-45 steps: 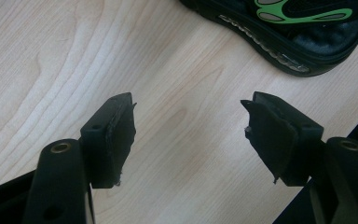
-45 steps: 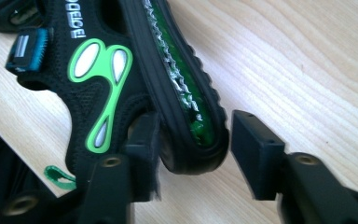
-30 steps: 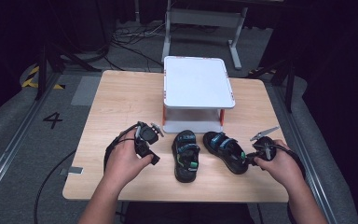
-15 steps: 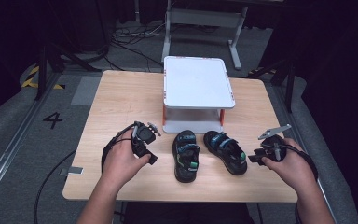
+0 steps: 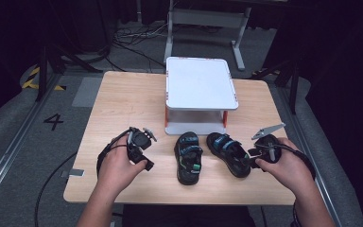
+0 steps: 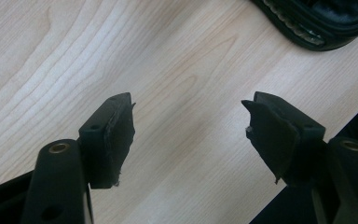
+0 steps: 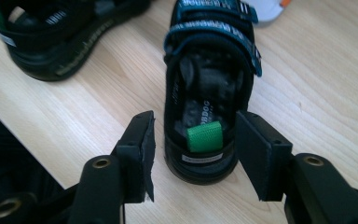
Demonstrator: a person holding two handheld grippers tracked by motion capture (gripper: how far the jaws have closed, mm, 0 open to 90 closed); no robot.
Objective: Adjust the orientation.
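Lifted off the right sandal, right gripper fingers opening — heel between, seemingly untouched; left gripper open.

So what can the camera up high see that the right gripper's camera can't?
High view alone: the white two-level shelf with orange posts at the back of the wooden table, the person's hands, and the left gripper, open over bare wood.

Right gripper view alone: a green pull tab at the heel of the right-hand sandal.

Both: the two black sandals with teal straps, the left-hand sandal included, and the right gripper, whose jaws have just been opening and now stand either side of that heel without pressing it.
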